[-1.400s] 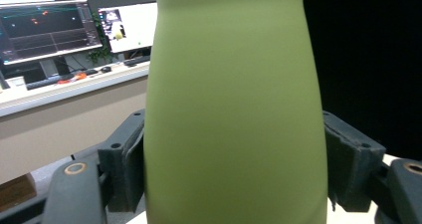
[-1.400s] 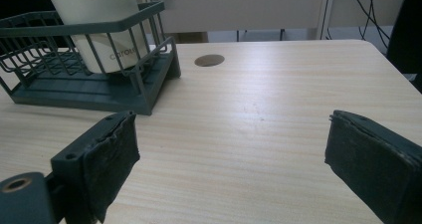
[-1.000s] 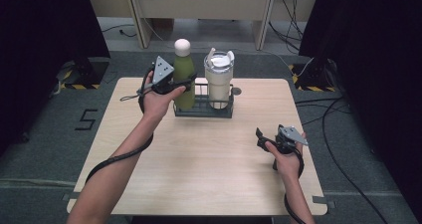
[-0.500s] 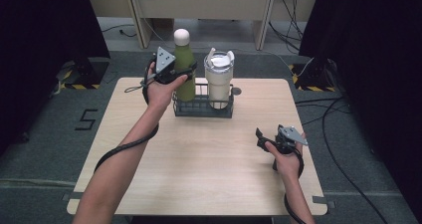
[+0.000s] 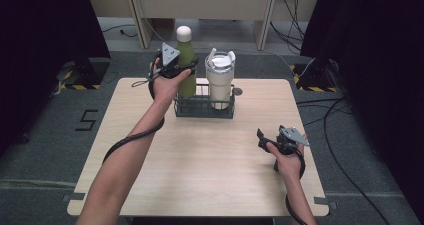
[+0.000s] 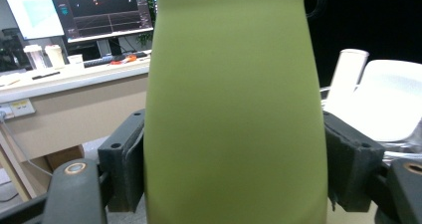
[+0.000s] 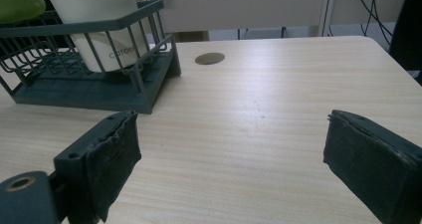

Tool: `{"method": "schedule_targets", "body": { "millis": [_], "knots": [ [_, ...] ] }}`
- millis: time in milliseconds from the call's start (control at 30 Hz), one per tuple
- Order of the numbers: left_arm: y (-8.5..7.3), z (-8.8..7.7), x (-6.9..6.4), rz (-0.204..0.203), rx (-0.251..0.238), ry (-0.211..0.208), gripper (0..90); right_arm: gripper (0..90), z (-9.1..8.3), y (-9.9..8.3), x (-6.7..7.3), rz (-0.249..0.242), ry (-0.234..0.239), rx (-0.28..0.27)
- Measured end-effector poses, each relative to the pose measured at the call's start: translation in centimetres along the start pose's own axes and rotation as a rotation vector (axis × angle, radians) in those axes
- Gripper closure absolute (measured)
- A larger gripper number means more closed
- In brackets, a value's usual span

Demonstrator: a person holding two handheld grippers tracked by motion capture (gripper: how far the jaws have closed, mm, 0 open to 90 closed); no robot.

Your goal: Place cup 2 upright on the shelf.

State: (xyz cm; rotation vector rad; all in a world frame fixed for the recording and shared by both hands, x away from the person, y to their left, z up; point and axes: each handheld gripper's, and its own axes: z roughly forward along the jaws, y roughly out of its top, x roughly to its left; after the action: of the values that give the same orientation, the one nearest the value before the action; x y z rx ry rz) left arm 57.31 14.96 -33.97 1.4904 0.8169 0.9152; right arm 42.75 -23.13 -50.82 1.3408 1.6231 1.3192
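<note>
My left gripper (image 5: pixel 181 68) is shut on a green bottle (image 5: pixel 187 52) with a cream cap, held upright over the left end of a dark wire rack (image 5: pixel 204 110). The bottle's base hangs about level with the rack's top rail. In the left gripper view the bottle (image 6: pixel 231 109) sits between both pads (image 6: pixel 127 169). A white lidded tumbler (image 5: pixel 220 82) stands in the rack's right half, also in the right gripper view (image 7: pixel 99 20). My right gripper (image 5: pixel 265 140) rests open low over the table's right side, with nothing between its jaws (image 7: pixel 234 169).
The wooden table (image 5: pixel 200 160) has a round hole (image 5: pixel 237 91) just right of the rack. Desks stand behind the table, one with a monitor (image 6: pixel 104 7). Dark curtains hang on both sides and cables lie on the floor at the right (image 5: pixel 345 110).
My left gripper has raised the green bottle up out of the rack. The right gripper has stayed where it was.
</note>
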Motion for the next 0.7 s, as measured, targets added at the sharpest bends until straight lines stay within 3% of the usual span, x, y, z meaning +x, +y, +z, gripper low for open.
{"method": "schedule_targets", "body": {
  "millis": [400,700],
  "knots": [
    [-1.9,1.2,0.4,-0.03,0.047,0.026,24.5,7.7,0.0,-0.1,0.0,0.003,0.001,0.004],
    [-3.3,1.7,0.1,-0.033,0.085,0.016,24.5,7.8,0.1,-0.1,0.0,0.0,0.003,0.004]
  ]
}}
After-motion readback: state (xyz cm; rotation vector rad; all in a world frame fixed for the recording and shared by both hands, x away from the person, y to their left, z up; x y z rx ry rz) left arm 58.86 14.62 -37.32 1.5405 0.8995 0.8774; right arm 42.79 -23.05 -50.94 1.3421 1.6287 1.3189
